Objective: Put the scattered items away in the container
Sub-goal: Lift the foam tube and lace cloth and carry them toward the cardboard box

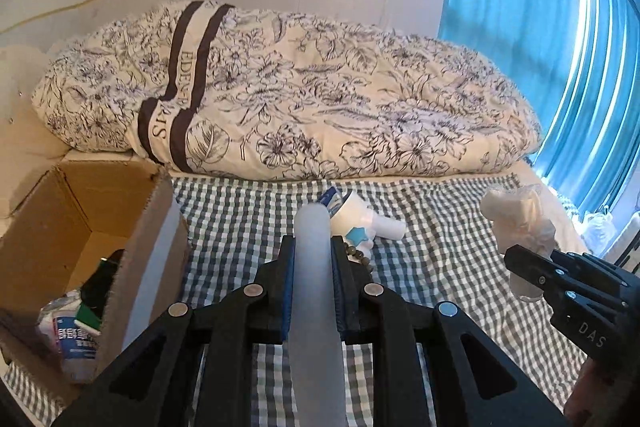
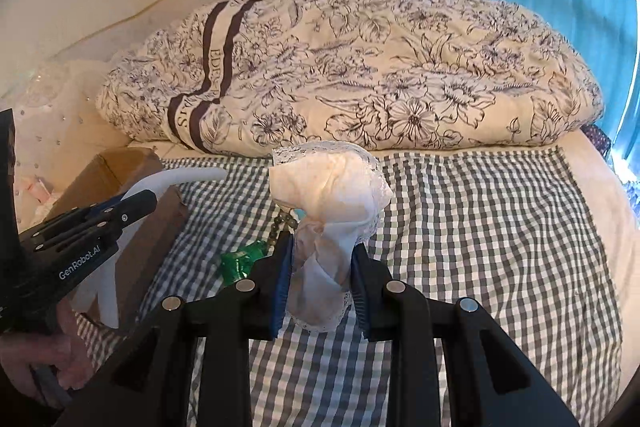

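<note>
Clamping a smooth frosted tube and crumpled lace-edged cloth.

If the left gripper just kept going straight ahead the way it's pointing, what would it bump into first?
Probably the small white bottle lying on the checked blanket: it sits just past the tip of the translucent strip that the left gripper holds. Depth is unclear; passing above it, the floral duvet comes next.

Gingham-covered bed, floral duvet, sunlit blue curtains
</note>
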